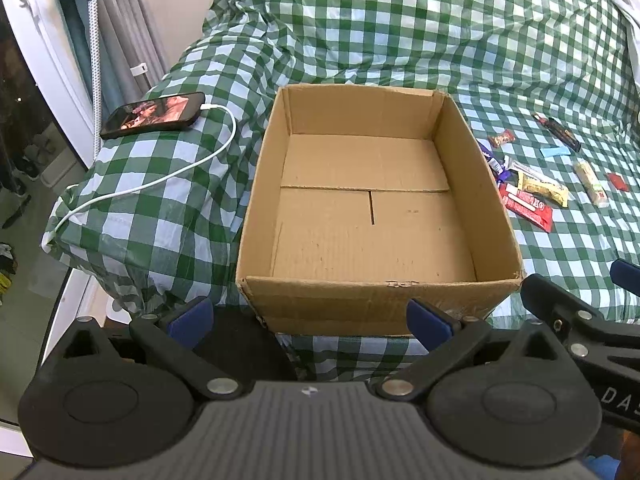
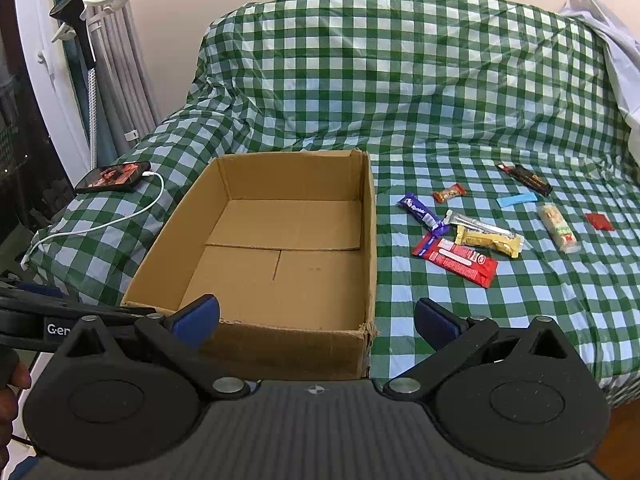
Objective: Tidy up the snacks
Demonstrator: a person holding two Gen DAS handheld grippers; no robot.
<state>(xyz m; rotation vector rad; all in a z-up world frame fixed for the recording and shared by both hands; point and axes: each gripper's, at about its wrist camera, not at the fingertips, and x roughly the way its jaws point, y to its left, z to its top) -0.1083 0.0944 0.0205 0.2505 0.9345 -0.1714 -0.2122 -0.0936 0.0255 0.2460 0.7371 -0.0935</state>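
Observation:
An open cardboard box [image 1: 456,152] [image 2: 370,240] with nothing inside sits on a green checked cloth [image 2: 440,312]. Several wrapped snacks lie to its right: a red bar [image 2: 460,260] [image 1: 528,206], a yellow bar [image 2: 490,240], a purple bar [image 2: 422,210], a pale cracker pack [image 2: 560,228], a blue stick [image 2: 516,200] and a dark bar [image 2: 528,178]. My left gripper [image 1: 310,316] is open, low in front of the box's near wall. My right gripper [image 2: 316,318] is open too, at the box's near right corner. Neither holds anything.
A phone [image 1: 154,114] [image 2: 114,176] with a lit screen lies left of the box, a white cable [image 1: 160,178] trailing off it. Curtains and a white stand [image 2: 86,12] are at the far left. The cloth rises as a backrest behind the box.

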